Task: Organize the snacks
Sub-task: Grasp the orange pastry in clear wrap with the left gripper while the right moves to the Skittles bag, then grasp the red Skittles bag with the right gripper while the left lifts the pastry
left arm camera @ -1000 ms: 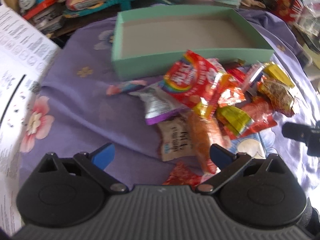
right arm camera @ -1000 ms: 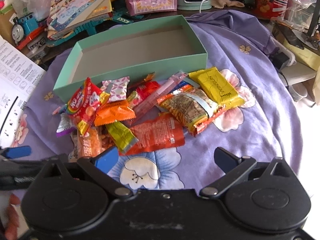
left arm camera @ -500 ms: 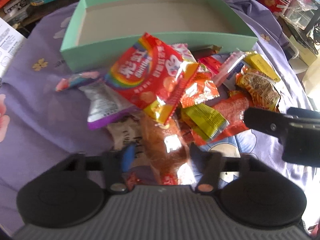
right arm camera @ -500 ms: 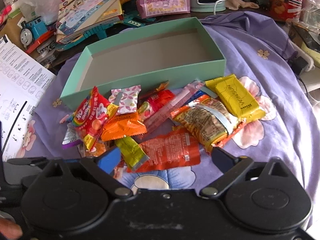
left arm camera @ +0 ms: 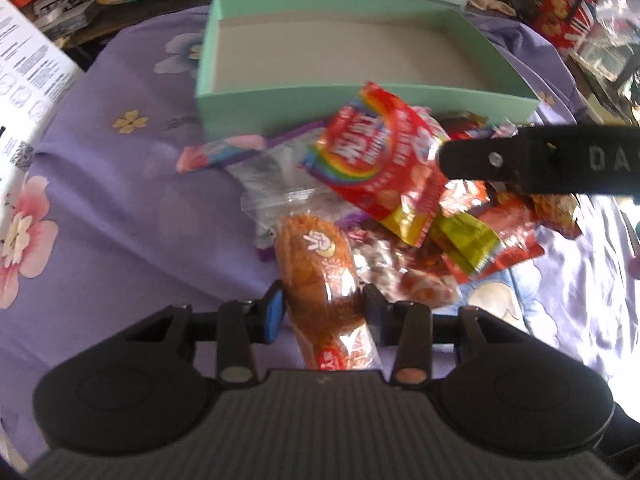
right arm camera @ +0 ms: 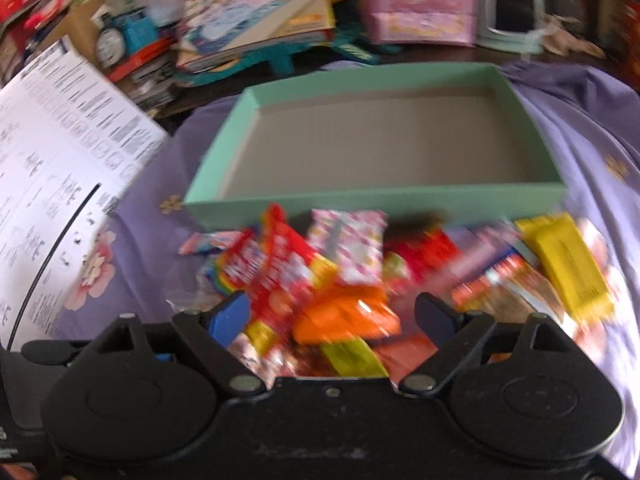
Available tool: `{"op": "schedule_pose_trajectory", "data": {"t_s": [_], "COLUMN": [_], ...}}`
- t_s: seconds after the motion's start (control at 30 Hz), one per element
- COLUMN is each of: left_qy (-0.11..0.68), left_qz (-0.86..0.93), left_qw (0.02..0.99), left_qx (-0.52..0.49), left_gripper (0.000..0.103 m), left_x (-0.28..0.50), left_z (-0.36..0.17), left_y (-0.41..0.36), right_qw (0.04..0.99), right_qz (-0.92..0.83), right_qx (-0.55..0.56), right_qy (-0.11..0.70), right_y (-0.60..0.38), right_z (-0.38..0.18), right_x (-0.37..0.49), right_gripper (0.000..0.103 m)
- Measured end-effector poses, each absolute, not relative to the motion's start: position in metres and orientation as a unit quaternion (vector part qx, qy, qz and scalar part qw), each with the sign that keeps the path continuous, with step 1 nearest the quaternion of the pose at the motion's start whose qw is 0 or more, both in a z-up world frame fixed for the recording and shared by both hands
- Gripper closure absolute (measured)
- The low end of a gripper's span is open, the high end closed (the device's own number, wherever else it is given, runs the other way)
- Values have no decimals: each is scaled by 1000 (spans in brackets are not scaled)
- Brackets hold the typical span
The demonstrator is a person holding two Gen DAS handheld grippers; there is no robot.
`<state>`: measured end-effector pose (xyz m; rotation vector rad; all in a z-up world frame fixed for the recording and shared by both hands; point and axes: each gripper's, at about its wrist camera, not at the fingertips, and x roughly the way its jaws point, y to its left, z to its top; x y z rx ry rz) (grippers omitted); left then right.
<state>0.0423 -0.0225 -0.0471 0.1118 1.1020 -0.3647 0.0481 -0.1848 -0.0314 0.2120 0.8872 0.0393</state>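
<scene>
An empty mint-green box (left arm camera: 360,104) stands at the back of a purple flowered cloth (left arm camera: 120,220). A heap of snack packets lies against its front wall (right arm camera: 360,200). My left gripper (left arm camera: 323,308) is shut on a clear pack of orange-brown snack (left arm camera: 316,264) at the heap's near edge. A red rainbow packet (left arm camera: 372,160) lies just beyond it. My right gripper (right arm camera: 332,312) hangs open over the heap, with an orange packet (right arm camera: 344,316) and the red rainbow packet (right arm camera: 272,268) below its fingers. One right finger (left arm camera: 500,162) crosses the left wrist view. A yellow packet (right arm camera: 568,264) lies at the right.
A large white printed sheet (right arm camera: 52,184) lies on the left of the cloth. Behind the box are a toy train (right arm camera: 120,36), stacked books (right arm camera: 256,20), a pink bag (right arm camera: 424,0) and other clutter. The right wrist view is blurred by motion.
My left gripper has shut on the orange-brown snack pack, which now sits between its pads. My right gripper has swung left over the heap and its finger has entered the left wrist view.
</scene>
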Motion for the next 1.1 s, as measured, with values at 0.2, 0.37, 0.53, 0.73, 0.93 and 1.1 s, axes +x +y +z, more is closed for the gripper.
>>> {"op": "schedule_pose_trajectory", "data": {"t_s": [0.2, 0.37, 0.53, 0.73, 0.93, 1.1], "left_qy": [524, 528, 533, 540, 544, 534], "left_qz": [-155, -141, -145, -140, -139, -142], "left_qw": [837, 837, 833, 830, 827, 833], "left_qx": [29, 21, 0, -11, -9, 23], "left_gripper": [62, 62, 62, 60, 60, 60], "left_x": [58, 70, 78, 83, 83, 78], "left_z": [-51, -58, -64, -72, -78, -78], "left_y": [1, 17, 26, 31, 32, 21], "right_qw": [899, 883, 888, 887, 881, 886], "right_qz": [55, 75, 91, 109, 107, 108], "right_qx": [33, 29, 3, -19, 9, 34], "right_qy": [433, 462, 450, 448, 460, 450], "right_y": [-153, -142, -129, -121, -132, -140], "right_z": [-38, -57, -57, -51, -48, -51], "right_x": [86, 105, 99, 94, 77, 55], "right_gripper": [2, 9, 18, 31, 31, 31]}}
